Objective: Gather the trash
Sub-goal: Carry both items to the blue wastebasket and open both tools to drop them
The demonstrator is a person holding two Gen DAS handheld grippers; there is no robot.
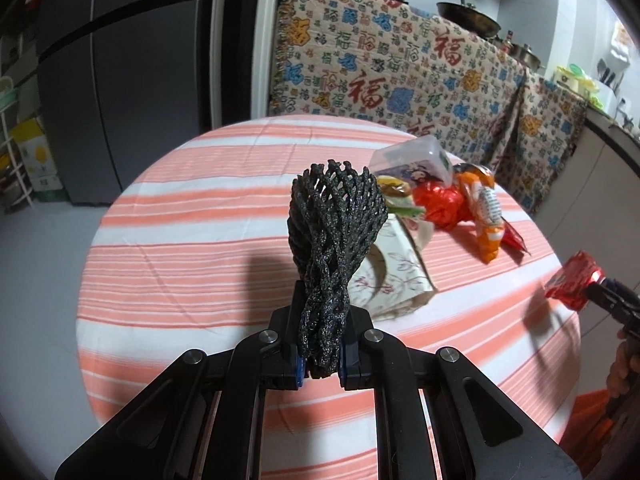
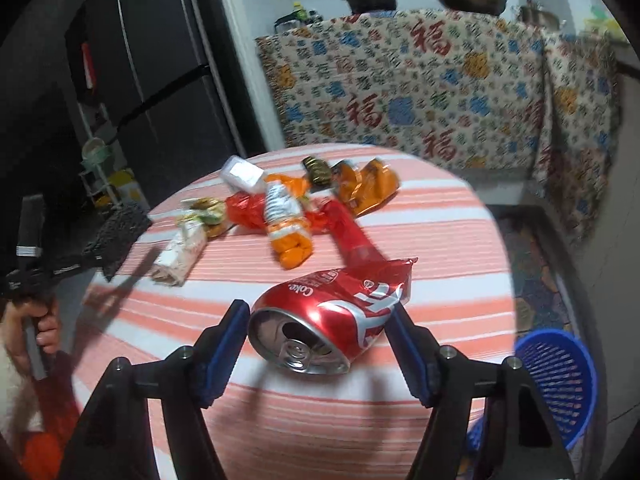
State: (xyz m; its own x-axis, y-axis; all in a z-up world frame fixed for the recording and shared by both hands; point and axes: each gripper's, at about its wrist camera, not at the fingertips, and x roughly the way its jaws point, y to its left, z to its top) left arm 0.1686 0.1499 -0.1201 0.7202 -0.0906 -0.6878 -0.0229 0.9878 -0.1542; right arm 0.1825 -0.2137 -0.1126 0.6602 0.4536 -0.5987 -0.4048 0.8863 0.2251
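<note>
Beside table (image 2: 460, 216), blue basket (image 2: 560, 380), contents unseen.

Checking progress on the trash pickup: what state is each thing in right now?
Left hand-held gripper: shut on the black foam net.
Right hand-held gripper: holding the crushed Coke can.
Blue basket: upright beside the table.
Wrappers: lying on the table.

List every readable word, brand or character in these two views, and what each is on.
"Coke": crushed red can held in the right tool.
"福": repeated on the patterned cloth over the counter.
Print on the orange bottle, the wrappers and the clear box: too blurred to read.
</note>
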